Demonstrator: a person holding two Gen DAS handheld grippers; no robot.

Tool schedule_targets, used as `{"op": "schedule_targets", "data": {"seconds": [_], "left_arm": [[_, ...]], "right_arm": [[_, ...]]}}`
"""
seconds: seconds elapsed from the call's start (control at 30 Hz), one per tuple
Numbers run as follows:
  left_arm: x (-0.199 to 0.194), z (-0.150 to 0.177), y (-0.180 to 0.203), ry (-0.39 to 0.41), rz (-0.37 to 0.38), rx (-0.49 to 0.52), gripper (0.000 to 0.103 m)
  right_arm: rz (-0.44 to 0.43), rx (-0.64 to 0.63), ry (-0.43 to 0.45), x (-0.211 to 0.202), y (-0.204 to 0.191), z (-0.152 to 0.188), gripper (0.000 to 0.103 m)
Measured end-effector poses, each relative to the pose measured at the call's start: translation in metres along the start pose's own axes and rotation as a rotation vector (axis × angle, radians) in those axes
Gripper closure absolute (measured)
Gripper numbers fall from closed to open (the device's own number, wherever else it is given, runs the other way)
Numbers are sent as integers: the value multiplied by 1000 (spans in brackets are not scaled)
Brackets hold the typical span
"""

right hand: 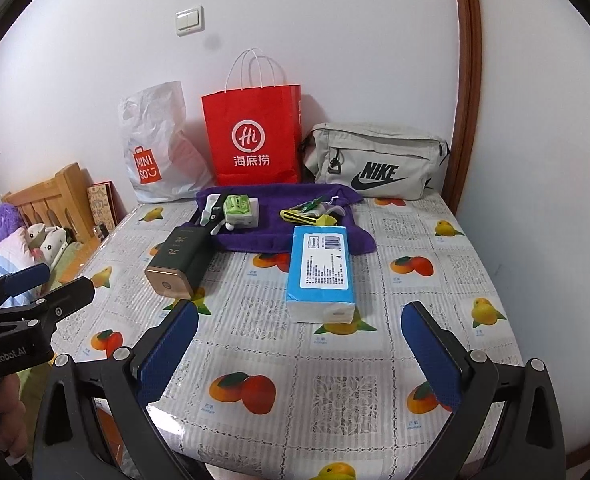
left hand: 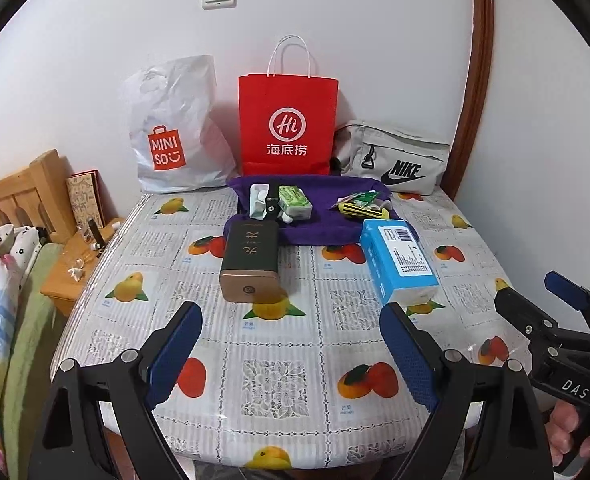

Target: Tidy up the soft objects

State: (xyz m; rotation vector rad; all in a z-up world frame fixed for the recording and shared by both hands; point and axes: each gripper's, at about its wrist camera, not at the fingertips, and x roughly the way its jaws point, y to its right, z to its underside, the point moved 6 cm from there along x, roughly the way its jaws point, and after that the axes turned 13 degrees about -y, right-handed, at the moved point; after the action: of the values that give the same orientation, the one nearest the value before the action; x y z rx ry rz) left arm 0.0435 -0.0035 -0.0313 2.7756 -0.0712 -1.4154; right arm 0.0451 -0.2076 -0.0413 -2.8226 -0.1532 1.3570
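White wall and a brown wooden door frame (right hand: 465, 80) back a table spread with a fruit-printed plastic tablecloth (right hand: 335, 360). Against the wall, at twelve o'clock in both views, three bags are lined up – a white plastic Miniso bag (left hand: 171, 132), a red paper bag with white handles (left hand: 289, 124) and a grey fabric Nike pouch (right hand: 379, 162). Just before them a purple towel (right hand: 271, 236) is spread, and small items (a green-and-white packet (right hand: 241, 210) among them) are piled on it. A blue-wrapped pack of tissues (right hand: 323, 268) is lain at the towel's near edge, with a dark green box with a bronze end (left hand: 251, 264) at its nine o'clock. The left gripper (left hand: 291, 356) and right gripper (right hand: 299, 360) are held above the near tablecloth – jaws wide apart, nothing between them.
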Motion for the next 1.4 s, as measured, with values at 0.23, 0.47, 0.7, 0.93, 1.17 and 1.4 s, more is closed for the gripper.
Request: {"op": "schedule_targets", "data": {"seconds": [0.23,0.47,0.7,0.93,1.17,1.4], "left_arm": [[-3,1,0,7,-3,3,13],[-3,1,-1,8,-4,2,13],[-6,2,-3,9,-4,-1,13],[-7,2,-3,11,-1,-1,13],[-7,2,-3,12,-2,-1,13],[-8,2,-3,11,-4,0,13]], "right_arm": [[-8,19,-3,0,2,2,2],[-10,24,1,-2,2,3,2],[-11,24,3,-4,2,3,2],[-13,22,5,-6,2,4,2],[-13,20,6,-7,1,4,2],[-13,21,5,-8,-1,5,2]]}}
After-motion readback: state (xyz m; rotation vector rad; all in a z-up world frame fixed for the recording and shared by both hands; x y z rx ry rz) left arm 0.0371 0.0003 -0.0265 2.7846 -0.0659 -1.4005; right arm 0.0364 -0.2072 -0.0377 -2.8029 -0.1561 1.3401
